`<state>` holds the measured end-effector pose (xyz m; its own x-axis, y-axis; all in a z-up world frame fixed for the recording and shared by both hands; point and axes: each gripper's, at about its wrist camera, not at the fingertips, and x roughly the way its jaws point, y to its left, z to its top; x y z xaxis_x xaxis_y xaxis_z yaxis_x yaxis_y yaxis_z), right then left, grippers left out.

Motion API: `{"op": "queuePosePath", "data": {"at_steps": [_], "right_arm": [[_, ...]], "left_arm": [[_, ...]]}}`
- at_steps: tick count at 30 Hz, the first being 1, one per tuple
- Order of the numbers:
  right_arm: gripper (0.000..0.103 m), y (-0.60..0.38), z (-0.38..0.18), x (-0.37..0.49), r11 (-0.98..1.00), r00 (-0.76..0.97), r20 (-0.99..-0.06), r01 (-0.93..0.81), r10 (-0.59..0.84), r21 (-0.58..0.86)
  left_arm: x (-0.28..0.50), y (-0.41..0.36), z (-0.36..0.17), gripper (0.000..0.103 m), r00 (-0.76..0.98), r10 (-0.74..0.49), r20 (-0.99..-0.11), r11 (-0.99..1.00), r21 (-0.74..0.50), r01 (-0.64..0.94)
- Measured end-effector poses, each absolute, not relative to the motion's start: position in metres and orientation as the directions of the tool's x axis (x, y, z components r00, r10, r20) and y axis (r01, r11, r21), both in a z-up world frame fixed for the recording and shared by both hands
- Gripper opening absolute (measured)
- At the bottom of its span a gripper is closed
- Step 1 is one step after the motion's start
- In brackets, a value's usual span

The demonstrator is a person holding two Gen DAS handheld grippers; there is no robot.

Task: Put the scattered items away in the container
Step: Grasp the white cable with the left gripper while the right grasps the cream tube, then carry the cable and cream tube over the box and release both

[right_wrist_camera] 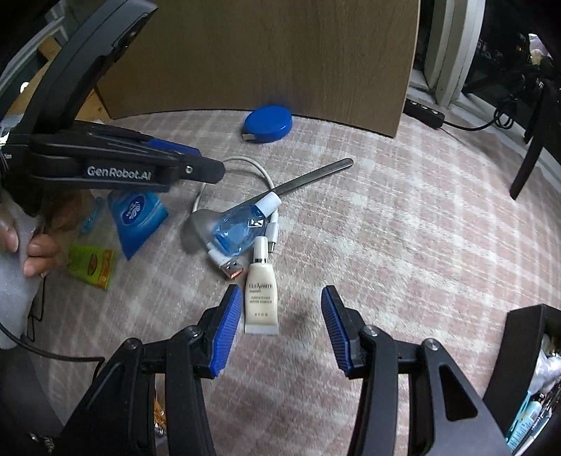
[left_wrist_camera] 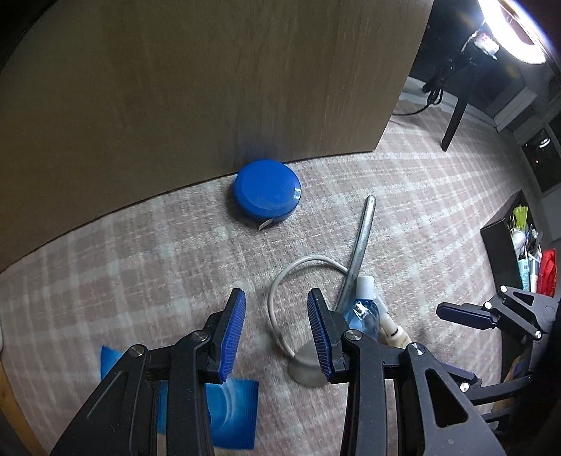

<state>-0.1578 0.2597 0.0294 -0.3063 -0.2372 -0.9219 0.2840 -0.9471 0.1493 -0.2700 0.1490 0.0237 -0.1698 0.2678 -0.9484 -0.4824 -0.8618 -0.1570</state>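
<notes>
cream tube [right_wrist_camera: 261,294] lies just beside right gripper's [right_wrist_camera: 282,328] parted, empty left finger [right_wrist_camera: 228,331].

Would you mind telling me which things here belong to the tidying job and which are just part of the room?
For the job:
- blue tape measure
- metal spoon
- white USB cable
- blue liquid bottle
- cream tube
- blue sachet
- green packet
- black container

Just there:
- wooden panel
- power strip
- ring light
</notes>
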Motion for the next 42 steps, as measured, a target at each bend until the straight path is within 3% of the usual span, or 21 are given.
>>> {"op": "queuePosePath", "data": {"at_steps": [4,7,13,23,33,42], "right_arm": [[0.046,0.256,0.025,-0.164,-0.944,-0.302,-0.922,0.293,-0.241,0.151],[0.046,0.255,0.022,-0.169,-0.942,-0.298,-0.921,0.296,-0.251,0.161],[0.04,0.25,0.015,-0.176,-0.941,-0.29,-0.927,0.305,-0.238,0.146],[0.017,0.255,0.015,-0.172,-0.943,-0.291,-0.933,0.31,-0.211,0.117],[0.016,0.279,0.041,-0.148,-0.953,-0.339,-0.908,0.255,-0.247,0.164],[0.016,0.304,0.077,-0.122,-0.953,-0.404,-0.873,0.236,-0.274,0.19]], "left_arm": [[-0.271,0.156,0.017,0.033,-0.156,0.275,-0.949,-0.855,-0.167,-0.491],[-0.269,0.161,0.015,0.021,-0.158,0.273,-0.949,-0.85,-0.16,-0.502],[-0.265,0.166,0.012,0.007,-0.184,0.248,-0.951,-0.853,-0.124,-0.507],[-0.247,0.169,0.015,0.004,-0.215,0.232,-0.949,-0.856,-0.094,-0.509],[-0.21,0.15,0.073,0.003,-0.245,0.372,-0.895,-0.849,-0.221,-0.48],[-0.192,0.144,0.144,0.003,-0.291,0.455,-0.842,-0.814,-0.26,-0.519]]}}
